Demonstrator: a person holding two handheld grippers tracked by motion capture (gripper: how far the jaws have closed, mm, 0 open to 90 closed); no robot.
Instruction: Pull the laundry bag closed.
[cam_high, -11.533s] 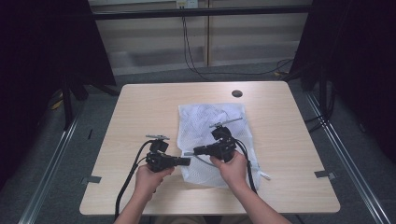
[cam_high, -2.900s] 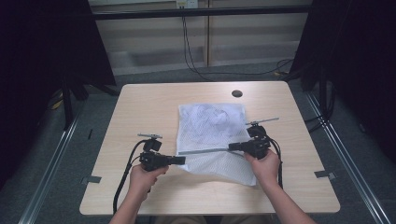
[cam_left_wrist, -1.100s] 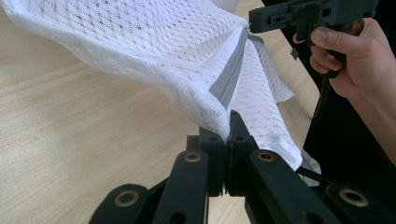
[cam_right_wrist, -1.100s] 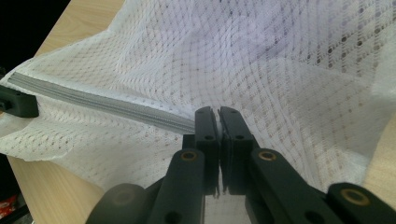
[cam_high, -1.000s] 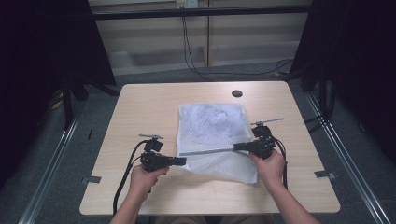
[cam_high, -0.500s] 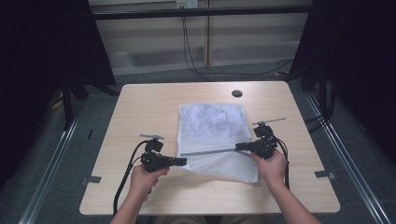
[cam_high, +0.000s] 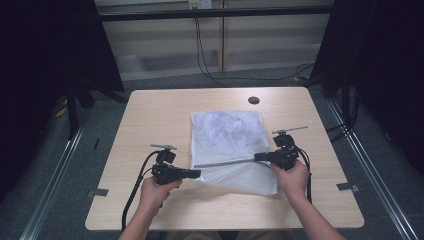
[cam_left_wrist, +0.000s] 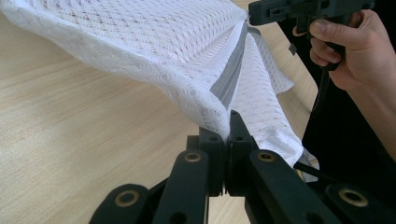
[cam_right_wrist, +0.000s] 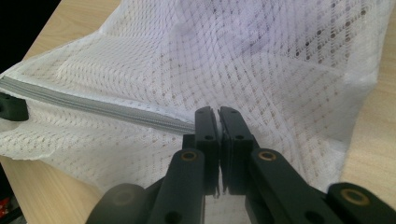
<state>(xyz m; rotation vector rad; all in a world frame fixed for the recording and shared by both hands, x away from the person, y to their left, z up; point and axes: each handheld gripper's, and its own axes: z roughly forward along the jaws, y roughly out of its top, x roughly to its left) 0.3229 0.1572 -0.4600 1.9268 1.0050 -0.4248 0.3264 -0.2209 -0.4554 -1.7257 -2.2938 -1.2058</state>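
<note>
Right gripper (cam_high: 260, 157): drawn farther rightward since earlier; grey zipper (cam_high: 225, 162) now taut, long axis running between both claws. White mesh laundry bag (cam_high: 227, 135) lies beyond them on table (cam_high: 150, 120). Left gripper (cam_high: 196, 174), jaws clamped on zipper's opposite end; right likewise pinching.

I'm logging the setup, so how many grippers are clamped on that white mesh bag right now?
2. The left gripper pinches the mesh bag at the zipper's left end, and the right gripper pinches its right end.
</note>
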